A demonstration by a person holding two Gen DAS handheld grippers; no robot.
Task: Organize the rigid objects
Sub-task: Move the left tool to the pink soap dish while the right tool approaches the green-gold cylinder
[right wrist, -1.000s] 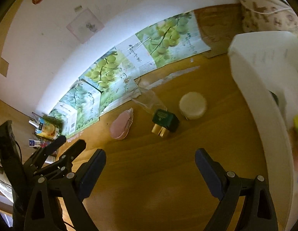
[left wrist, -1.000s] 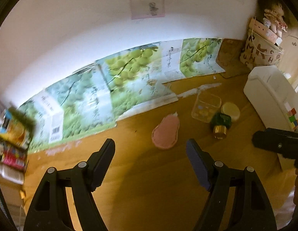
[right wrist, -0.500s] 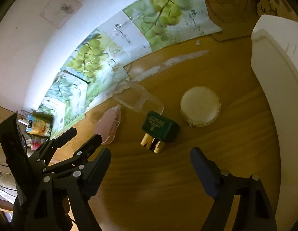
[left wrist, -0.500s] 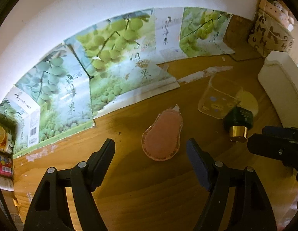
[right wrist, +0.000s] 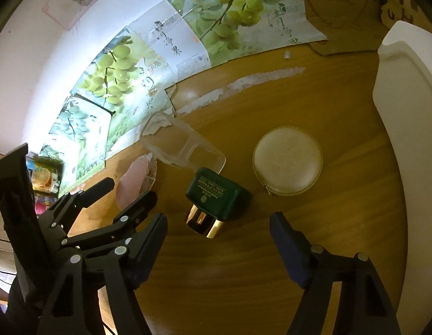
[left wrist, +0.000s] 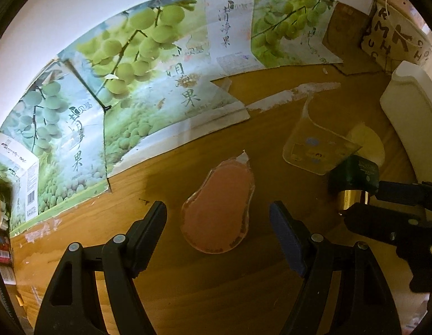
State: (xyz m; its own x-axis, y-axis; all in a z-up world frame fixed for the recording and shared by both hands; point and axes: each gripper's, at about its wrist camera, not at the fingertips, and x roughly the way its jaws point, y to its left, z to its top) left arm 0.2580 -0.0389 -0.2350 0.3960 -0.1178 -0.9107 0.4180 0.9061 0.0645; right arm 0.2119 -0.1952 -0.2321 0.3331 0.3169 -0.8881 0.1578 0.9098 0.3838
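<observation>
A pink pear-shaped case [left wrist: 218, 206] lies flat on the wooden table, right in front of my open left gripper [left wrist: 218, 231], between its two fingers. It also shows in the right wrist view [right wrist: 133, 181]. A dark green bottle with a gold cap [right wrist: 216, 203] lies on its side just ahead of my open right gripper [right wrist: 217, 240]. It also shows in the left wrist view [left wrist: 354, 178]. A clear plastic box [right wrist: 182, 148] lies behind the bottle. A round cream case [right wrist: 287, 162] lies to its right.
A white bin [right wrist: 408, 139] stands along the right edge of the table. Flattened grape-print cartons [left wrist: 149, 83] lie along the wall at the back. A lettered bag [left wrist: 394, 42] stands at the back right. Colourful packets [right wrist: 40, 178] lie at the far left.
Both grippers have moved forward and down toward the table. The pink case now sits between the left fingers, and the green bottle is close in front of the right gripper.
</observation>
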